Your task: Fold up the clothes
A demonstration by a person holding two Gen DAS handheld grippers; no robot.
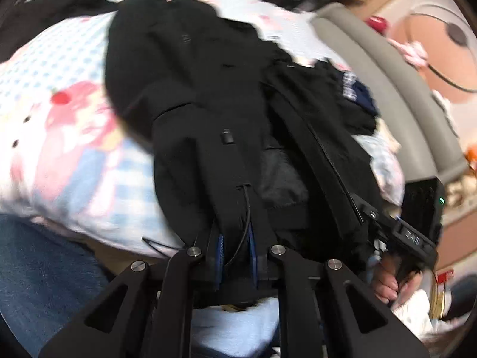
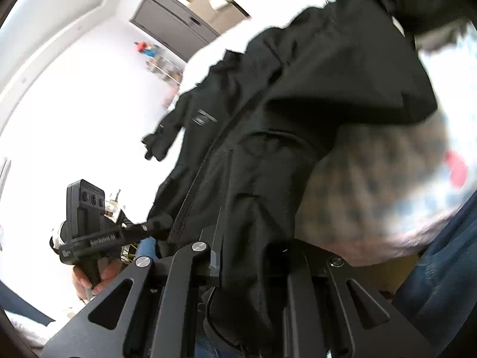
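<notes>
Both grippers pinch the hem of a black zip-up jacket (image 1: 190,95): the left gripper (image 1: 235,247) and the right gripper (image 2: 247,256). It hangs over a pink-and-blue checked bedsheet (image 1: 74,125).

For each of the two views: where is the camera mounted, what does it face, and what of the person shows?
Left wrist: sits on the left claw, looking down at the black jacket on the patterned bedding; the right hand shows.
Right wrist: sits on the right claw, looking along the jacket toward the white wall; the left hand shows.
Shared: the jacket, each other's claw.
</notes>
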